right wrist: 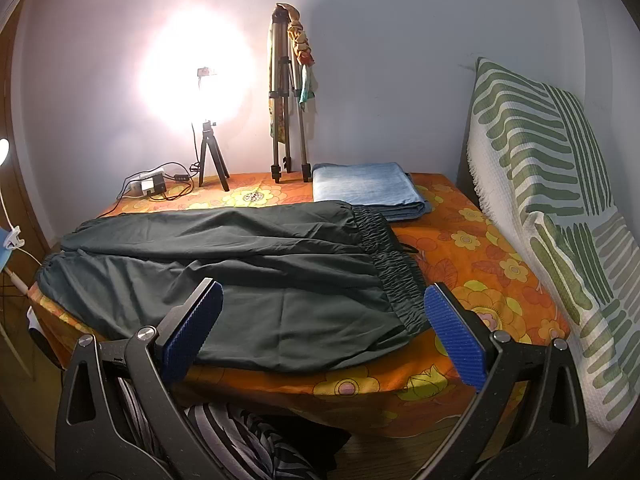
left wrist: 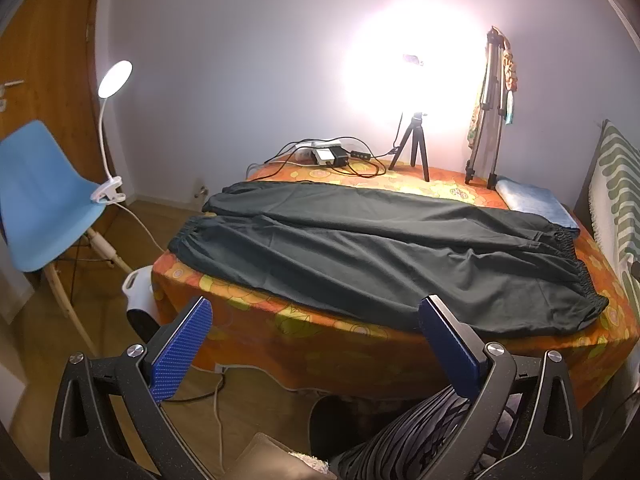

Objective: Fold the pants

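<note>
Dark green pants (left wrist: 380, 252) lie flat across the table with the orange flowered cloth (left wrist: 280, 320), cuffs to the left, elastic waistband to the right. They also show in the right wrist view (right wrist: 248, 280), waistband (right wrist: 396, 272) on the right. My left gripper (left wrist: 316, 332) is open and empty, held in front of the table's near edge below the pants. My right gripper (right wrist: 324, 320) is open and empty, just short of the near edge, with the waist end of the pants between its blue pads (right wrist: 192, 336).
A folded blue cloth (right wrist: 368, 188) lies at the back right. A lit ring lamp on a small tripod (right wrist: 210, 152), a folded tripod (right wrist: 288, 100) and a power strip with cables (right wrist: 152, 186) stand along the back. A blue chair (left wrist: 40, 200) stands left; a green-patterned cushion (right wrist: 560, 200) right.
</note>
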`<state>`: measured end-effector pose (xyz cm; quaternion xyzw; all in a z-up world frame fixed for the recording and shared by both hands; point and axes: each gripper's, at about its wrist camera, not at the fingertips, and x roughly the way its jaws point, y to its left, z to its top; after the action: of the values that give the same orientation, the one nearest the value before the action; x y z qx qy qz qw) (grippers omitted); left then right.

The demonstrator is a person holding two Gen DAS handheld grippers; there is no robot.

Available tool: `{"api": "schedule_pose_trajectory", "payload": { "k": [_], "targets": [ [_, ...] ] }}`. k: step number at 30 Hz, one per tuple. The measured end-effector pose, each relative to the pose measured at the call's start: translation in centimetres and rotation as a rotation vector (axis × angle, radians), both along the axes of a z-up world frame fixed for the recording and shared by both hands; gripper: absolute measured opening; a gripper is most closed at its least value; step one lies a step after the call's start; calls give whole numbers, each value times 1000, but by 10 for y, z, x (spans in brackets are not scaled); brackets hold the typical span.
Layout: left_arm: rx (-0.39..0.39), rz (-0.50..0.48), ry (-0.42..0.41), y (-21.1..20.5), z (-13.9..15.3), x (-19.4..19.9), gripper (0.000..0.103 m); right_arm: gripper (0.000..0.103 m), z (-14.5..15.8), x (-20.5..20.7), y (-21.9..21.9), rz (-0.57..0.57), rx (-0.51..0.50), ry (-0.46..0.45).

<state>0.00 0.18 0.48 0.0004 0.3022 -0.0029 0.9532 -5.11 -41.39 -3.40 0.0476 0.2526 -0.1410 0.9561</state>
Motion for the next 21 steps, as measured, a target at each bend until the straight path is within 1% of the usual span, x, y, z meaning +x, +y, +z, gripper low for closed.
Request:
{"api": "schedule_pose_trajectory", "payload": {
  "k": [21],
  "targets": [
    [10,-3,-5,-10,1,1,103,103,3,0,0,-1,1,1]
  ]
}}
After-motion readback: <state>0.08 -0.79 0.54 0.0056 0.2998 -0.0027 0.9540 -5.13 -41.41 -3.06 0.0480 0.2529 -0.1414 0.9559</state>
